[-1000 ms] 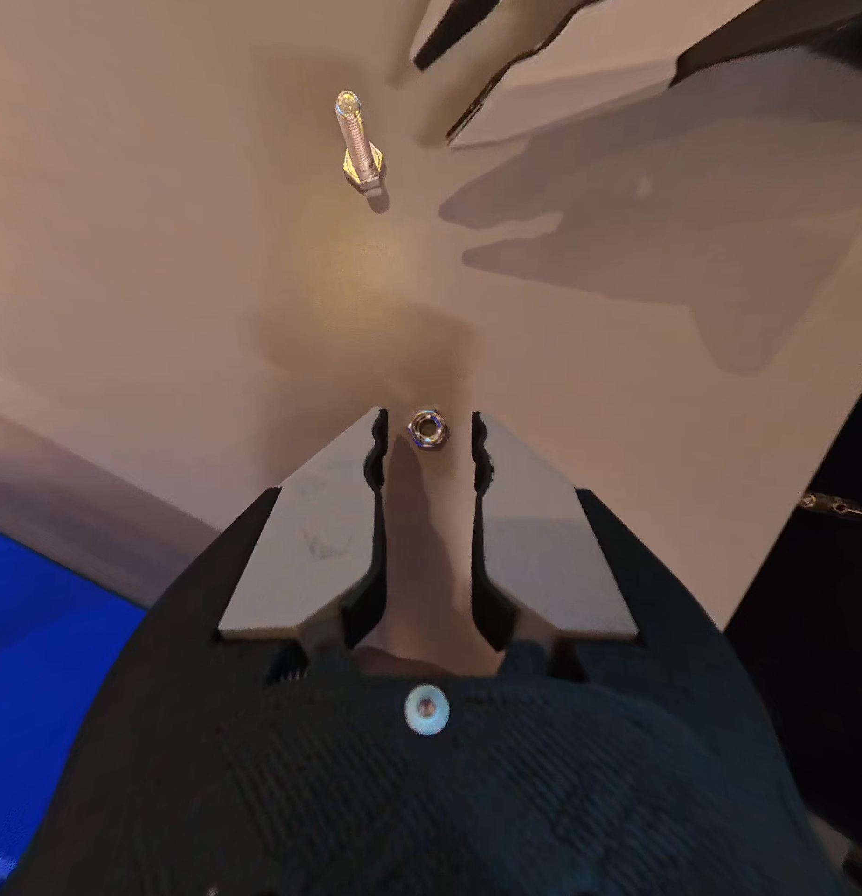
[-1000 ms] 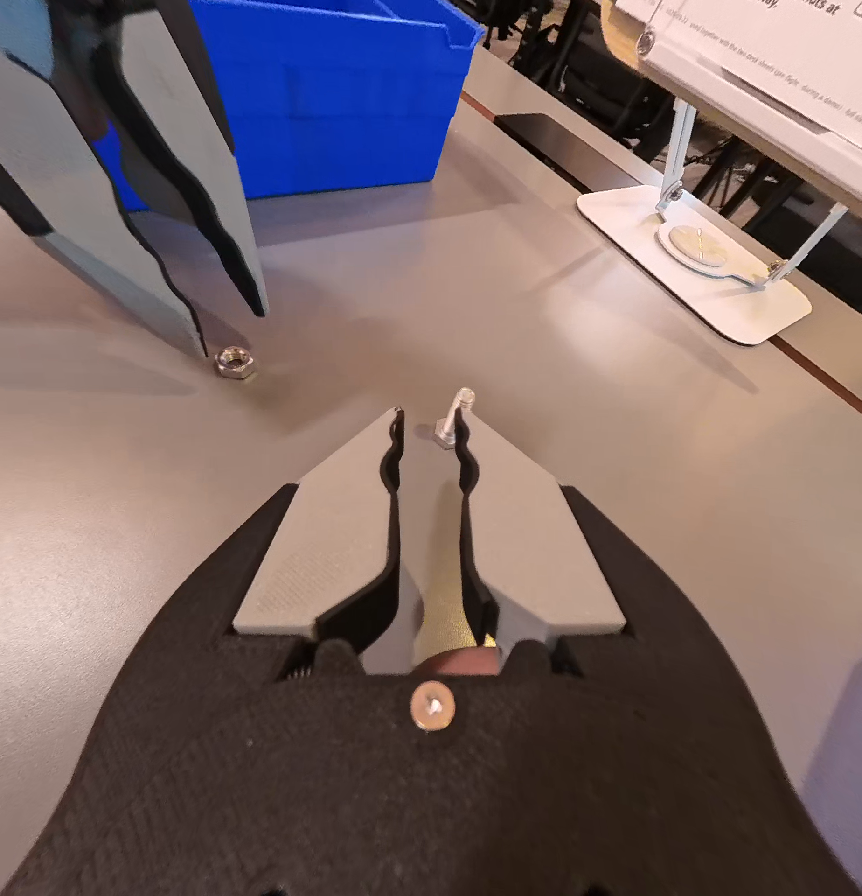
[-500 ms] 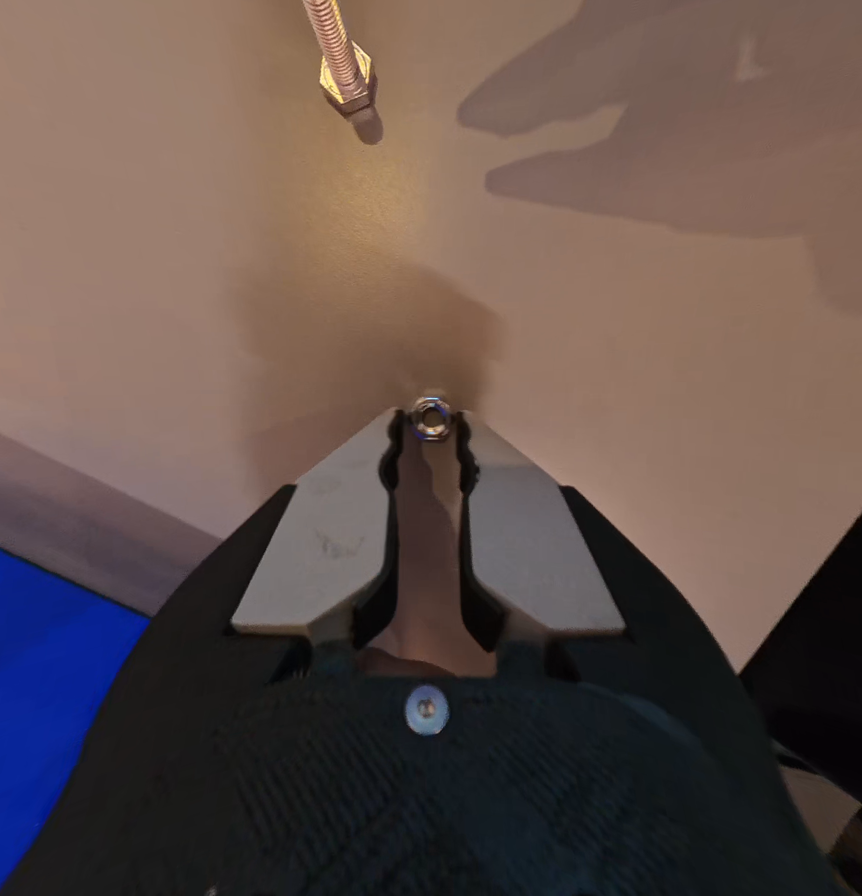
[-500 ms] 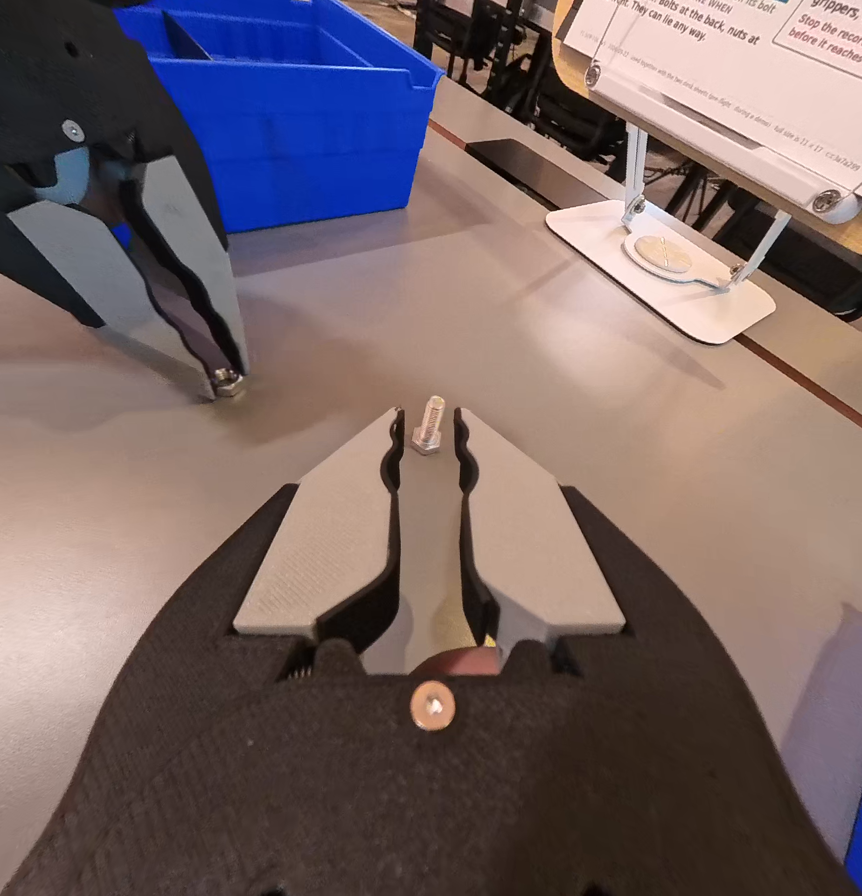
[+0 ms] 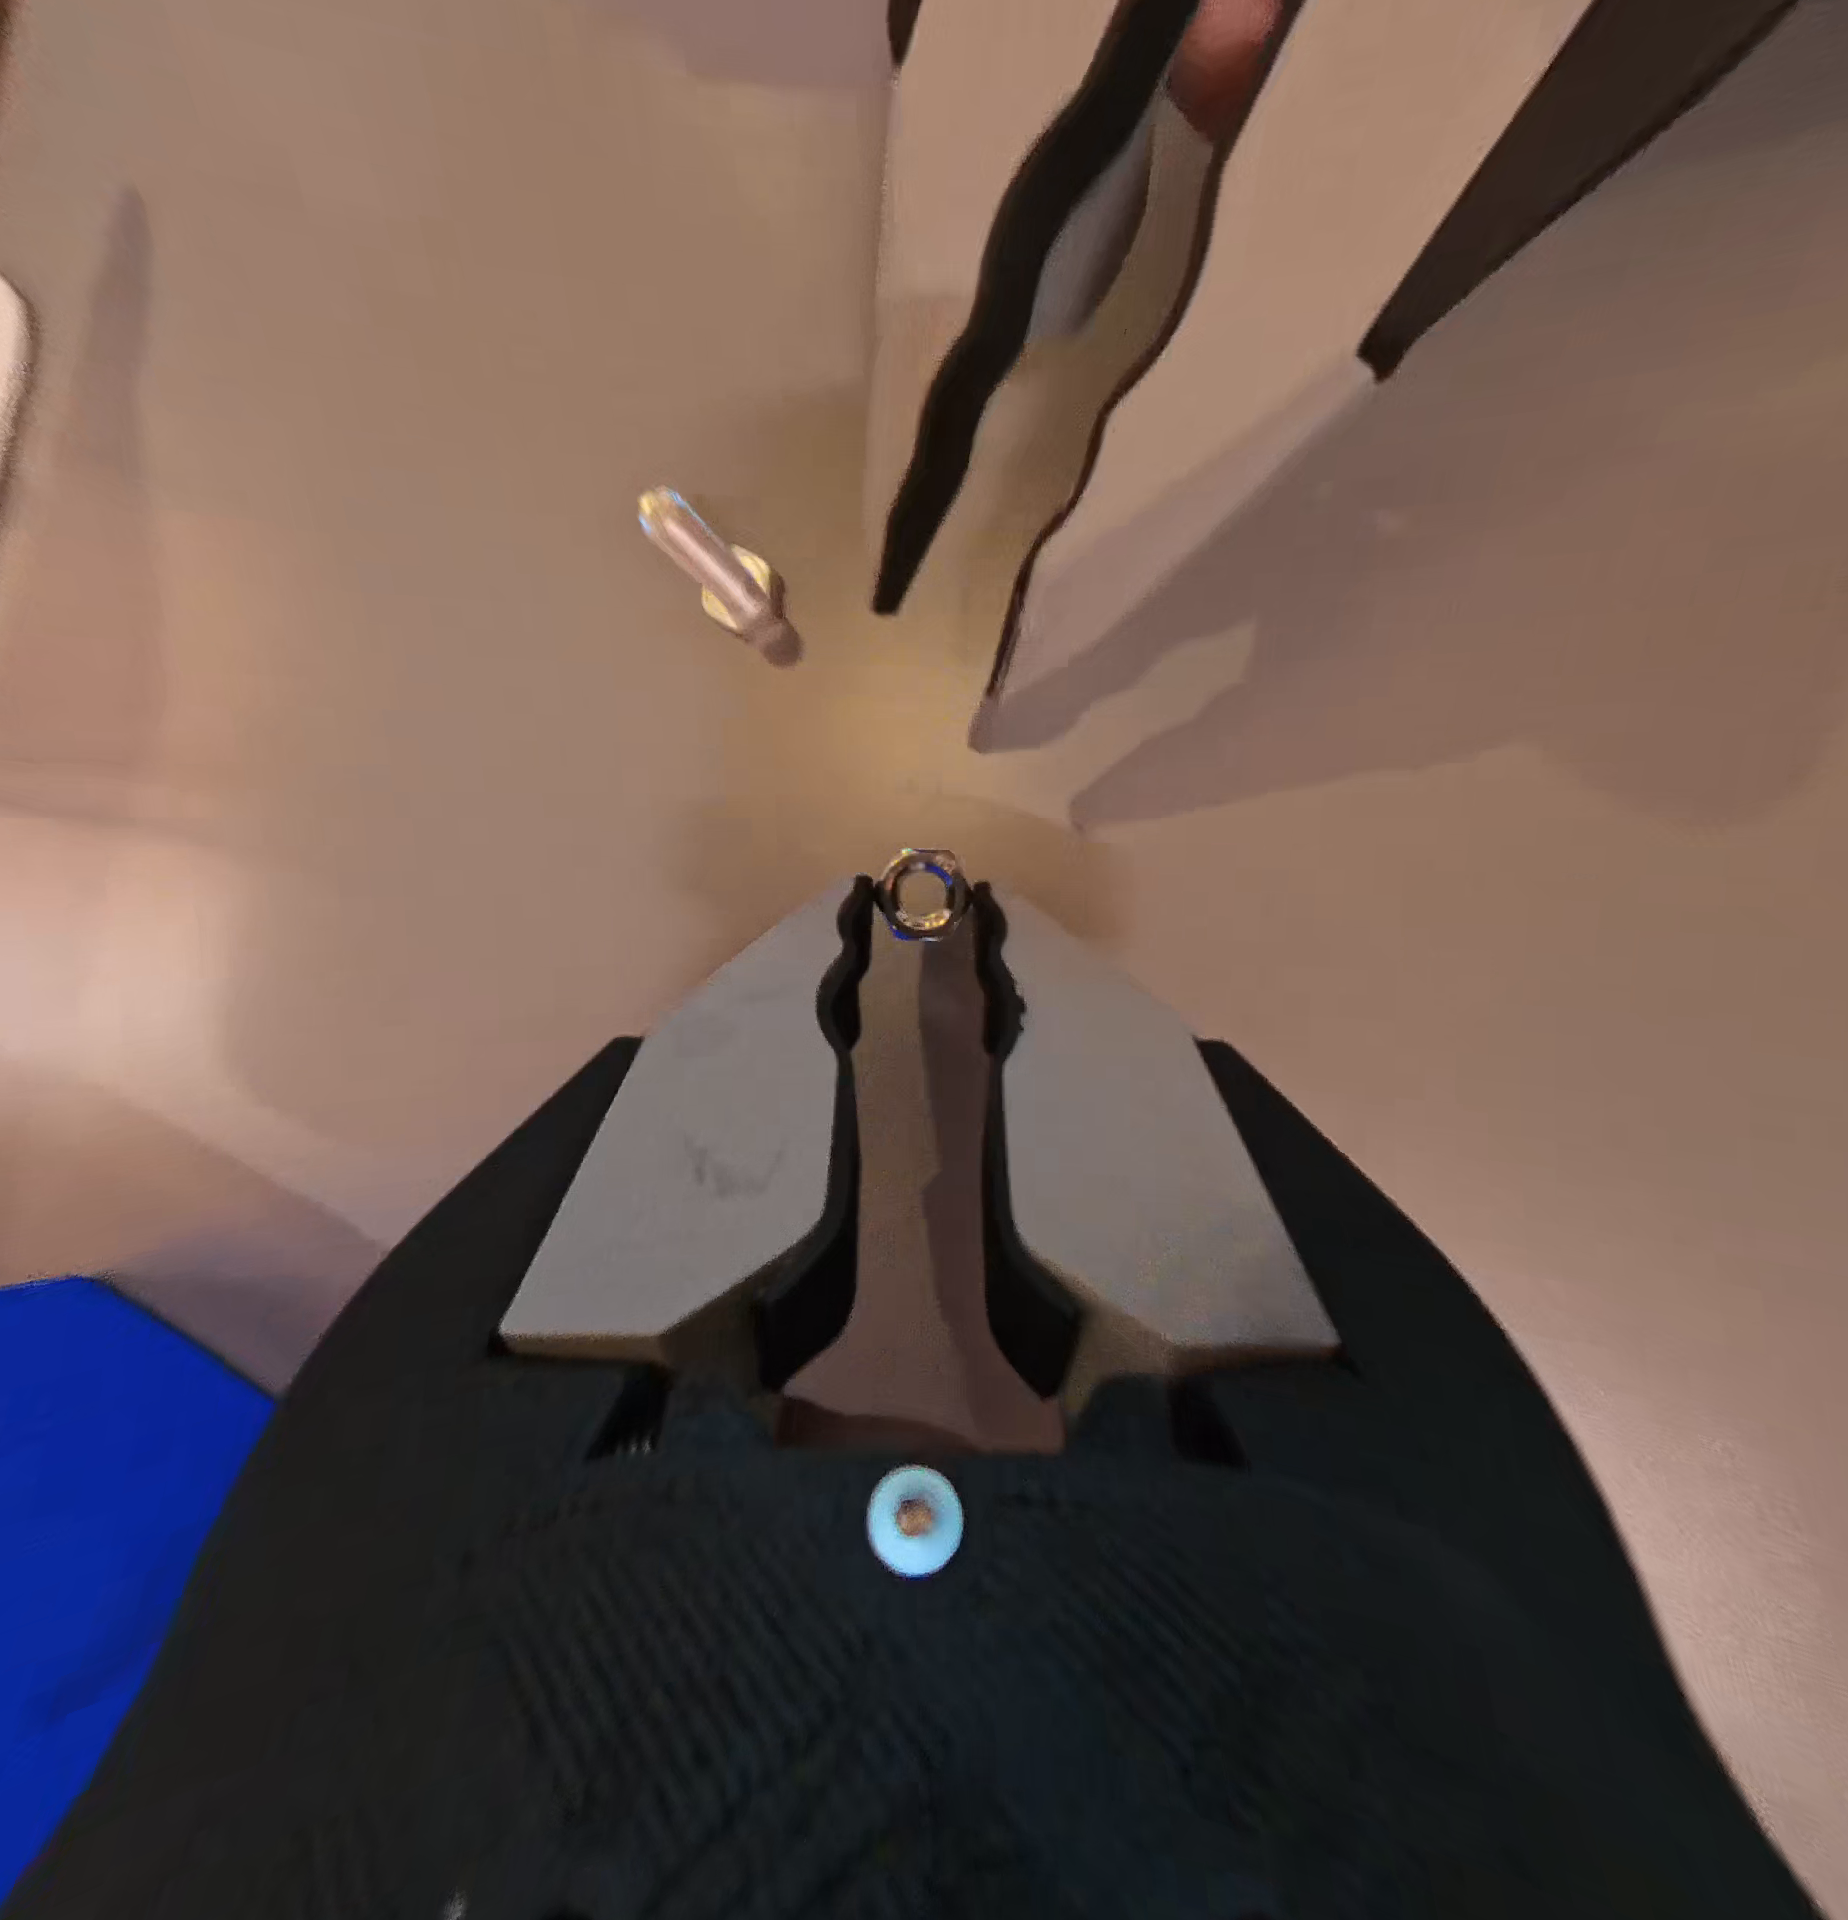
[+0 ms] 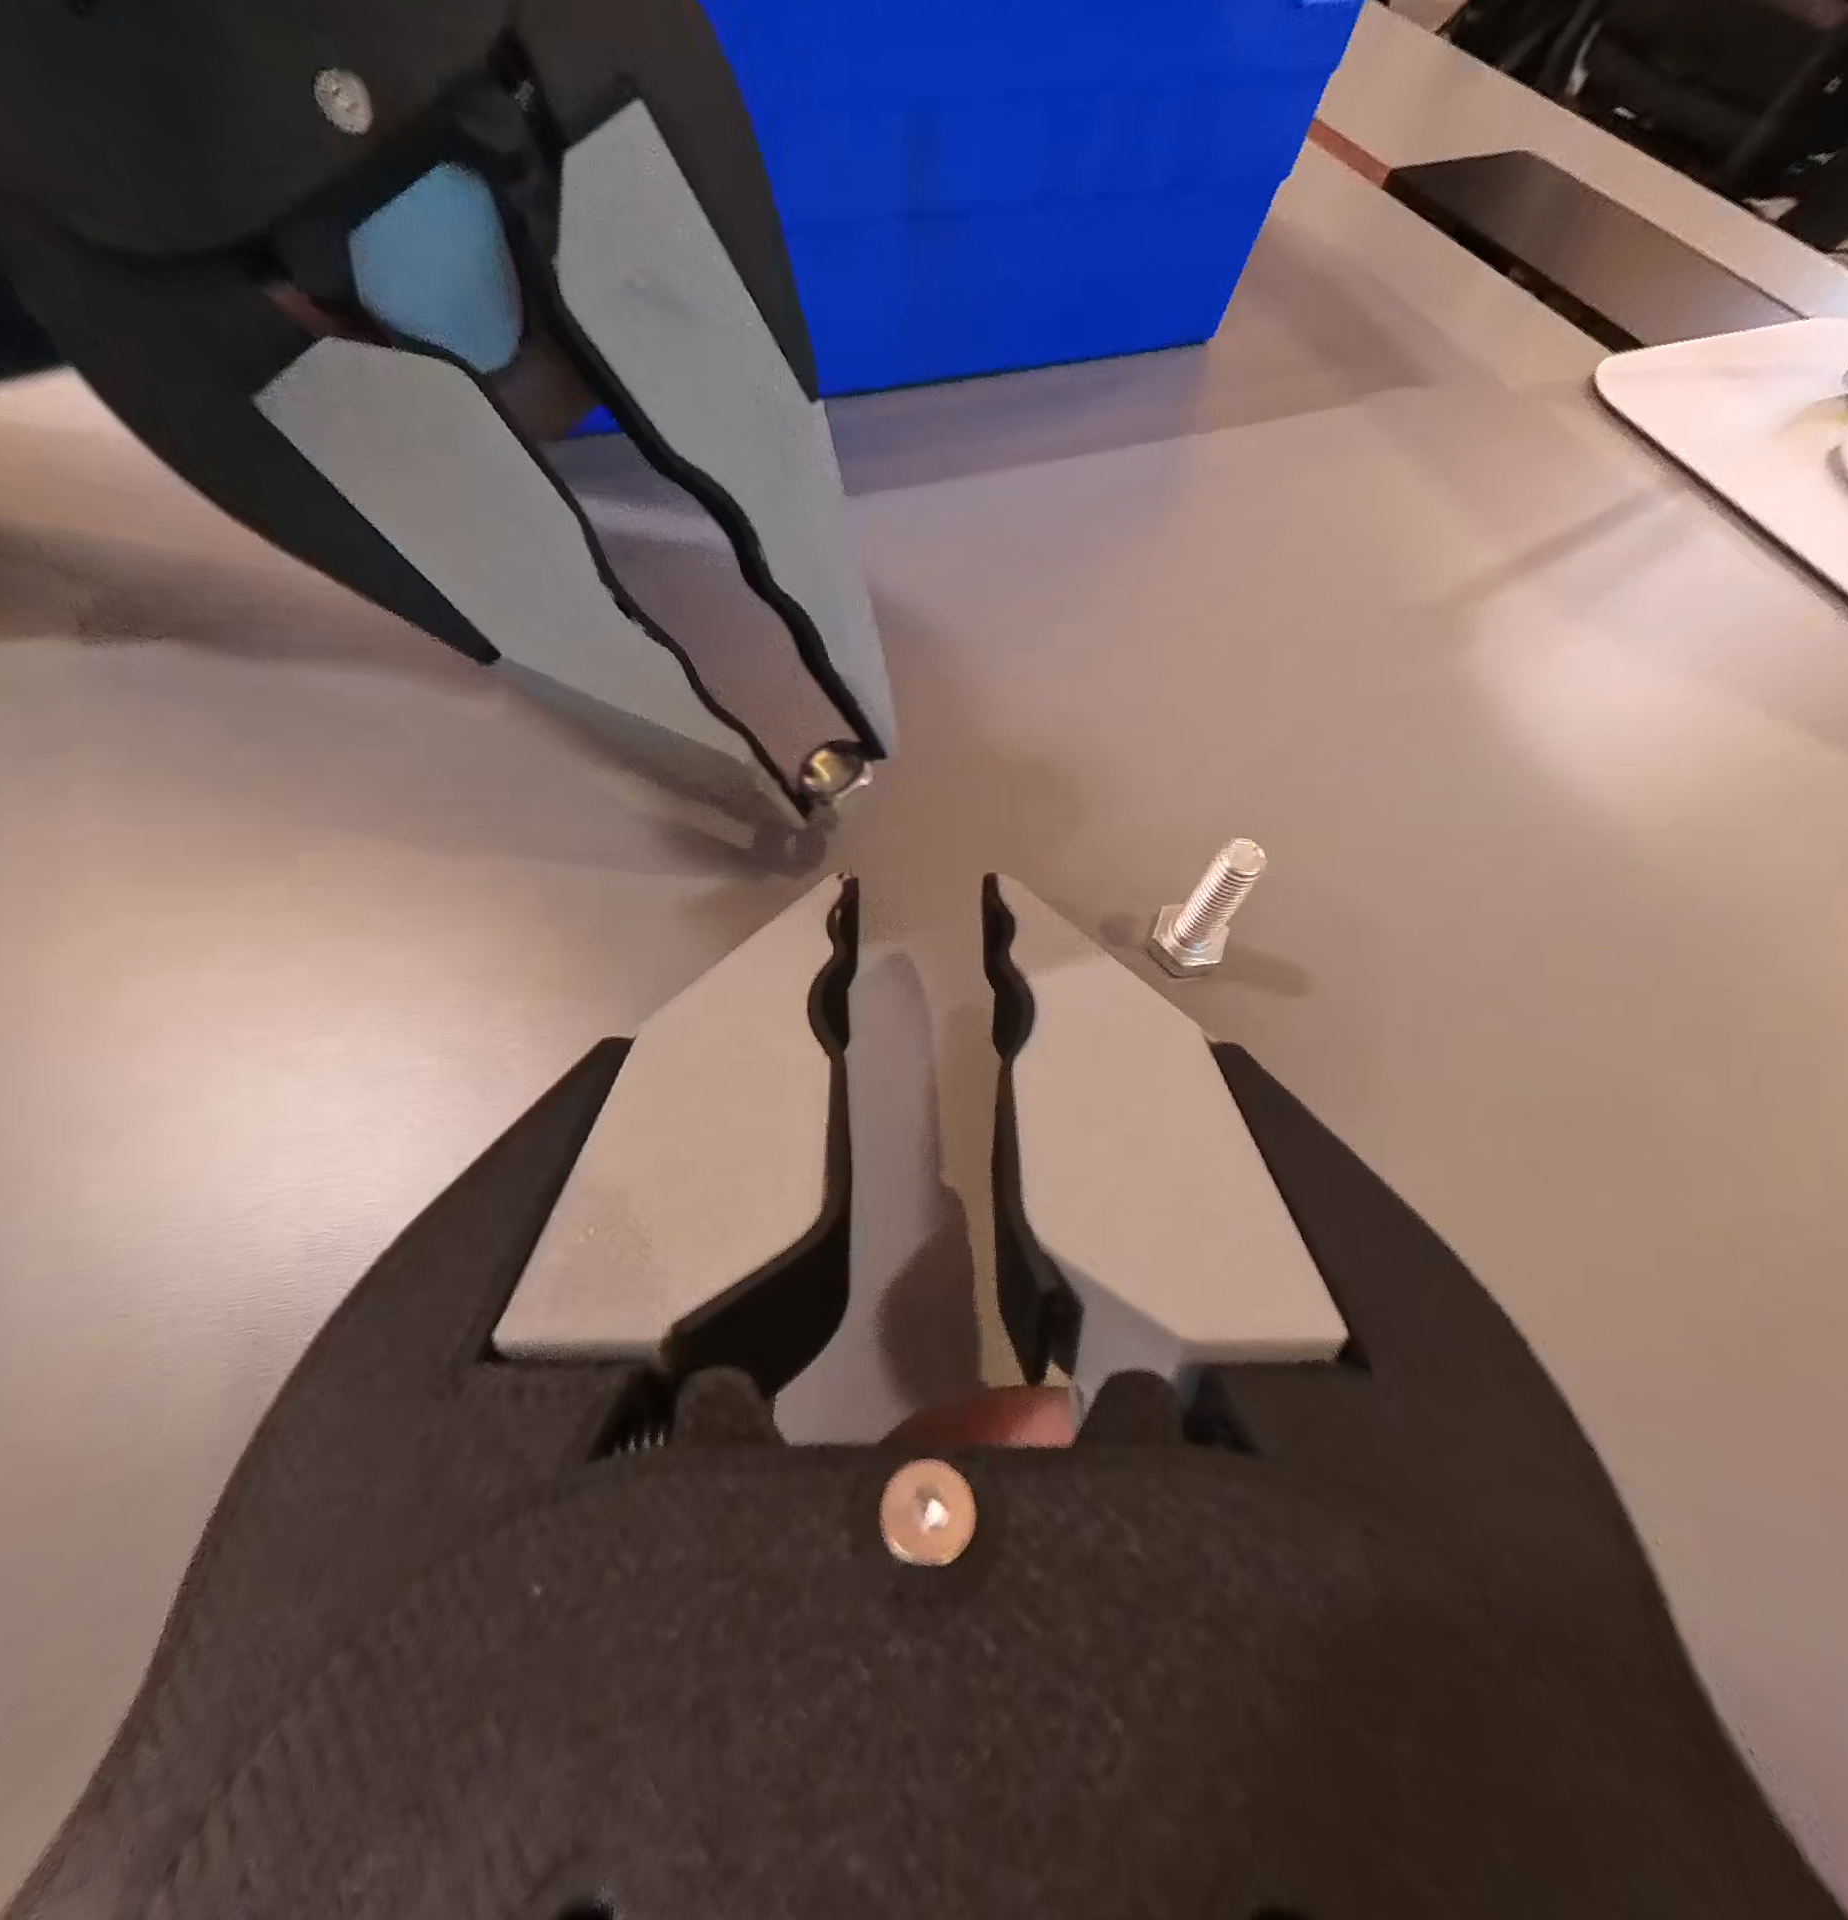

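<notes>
1. Grey fingers of the left gripper pinch a small shiny nut by its sides, right at their tips. The hole in the nut faces the left camera.
2. In the right view the nut sits between those tips, just above the table.
3. The right gripper holds nothing. Its fingers are apart with a bare gap between them.
4. The two grippers point at each other, tips near but not touching.
5. A silver bolt stands on its head on the table, just beside the right gripper's right finger, not touching it. Its thread points up.
6. A blue bin stands behind the left gripper. I cannot tell what is in it.
7. A white flat base lies at the far right edge of the table.
</notes>
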Demonstrator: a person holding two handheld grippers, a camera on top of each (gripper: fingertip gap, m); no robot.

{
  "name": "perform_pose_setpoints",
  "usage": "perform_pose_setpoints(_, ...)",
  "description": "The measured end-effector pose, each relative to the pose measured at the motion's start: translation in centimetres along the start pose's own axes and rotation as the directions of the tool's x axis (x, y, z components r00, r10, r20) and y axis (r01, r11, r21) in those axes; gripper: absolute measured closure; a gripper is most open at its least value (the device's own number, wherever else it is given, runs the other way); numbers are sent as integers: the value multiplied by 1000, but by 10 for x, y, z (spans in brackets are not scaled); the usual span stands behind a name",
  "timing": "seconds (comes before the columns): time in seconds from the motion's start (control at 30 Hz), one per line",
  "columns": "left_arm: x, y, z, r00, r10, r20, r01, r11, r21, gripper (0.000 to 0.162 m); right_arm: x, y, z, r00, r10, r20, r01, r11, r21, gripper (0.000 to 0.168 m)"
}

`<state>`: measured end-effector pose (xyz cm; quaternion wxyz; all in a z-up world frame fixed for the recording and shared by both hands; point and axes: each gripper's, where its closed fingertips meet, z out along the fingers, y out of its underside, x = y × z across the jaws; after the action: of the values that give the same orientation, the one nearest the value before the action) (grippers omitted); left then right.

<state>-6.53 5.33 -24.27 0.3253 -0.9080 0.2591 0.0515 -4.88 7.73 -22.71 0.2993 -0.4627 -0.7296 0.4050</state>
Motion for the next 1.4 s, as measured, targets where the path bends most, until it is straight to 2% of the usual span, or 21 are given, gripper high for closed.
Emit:
perform_pose_setpoints(0.23, -1, -38, -11, 965, 206, 162, -228, 965, 131, 145, -9, -19, -13, 948, 240, 210, -264, 960, 95, 142)
perform_pose_setpoints(0.5, 1, -49, -14, 956, 226, 186, -262, 945, 198, 145, -11, -26, -16, 877, 357, 321, -405, 909, 99, 153)
perform_pose_setpoints(0.67, 4, -56, -20, 958, 228, 172, -267, 929, 257, 145, -12, -33, -22, 810, 420, 409, -499, 860, 106, 150)
perform_pose_setpoints(0.8, 11, -61, -21, 957, 250, 149, -284, 915, 287, 145, -12, -30, -19, 810, 429, 401, -500, 861, 89, 153)
perform_pose_setpoints(0.87, 7, -62, -19, 951, 248, 183, -291, 917, 272, 145, -12, -28, -18, 807, 434, 401, -503, 861, 79, 160)
perform_pose_setpoints(0.97, 4, -63, -14, 958, 222, 182, -266, 925, 273, 145, -3, -24, -18, 840, 424, 339, -476, 876, 84, 164)
perform_pose_setpoints(1.03, -6, -63, -12, 958, 182, 222, -241, 930, 276, 147, 15, -21, -22, 877, 417, 240, -452, 885, 116, 164)
perform_pose_setpoints(1.07, -13, -61, -10, 958, 153, 243, -219, 937, 271, 140, 27, -18, -25, 898, 407, 166, -430, 893, 135, 164)
perform_pose_setpoints(1.13, -31, -51, -4, 965, 41, 260, -107, 963, 247, 138, 51, -14, -35, 922, 386, 18, -384, 908, 168, 164)
perform_pose_setpoints(1.2, -34, -41, 11, 984, -96, 152, 60, 972, 227, 135, 71, -8, -42, 920, 374, -116, -352, 920, 175, 164)
perform_pose_setpoints(1.3, -39, -43, 29, 973, -229, 35, 212, 942, 260, 133, 90, 6, -47, 912, 283, -295, -263, 959, 107, 164)
perform_pose_setpoints(1.4, -47, -41, 48, 968, -249, 30, 235, 944, 233, 130, 106, 23, -49, 874, 76, -479, -116, 992, -55, 164)
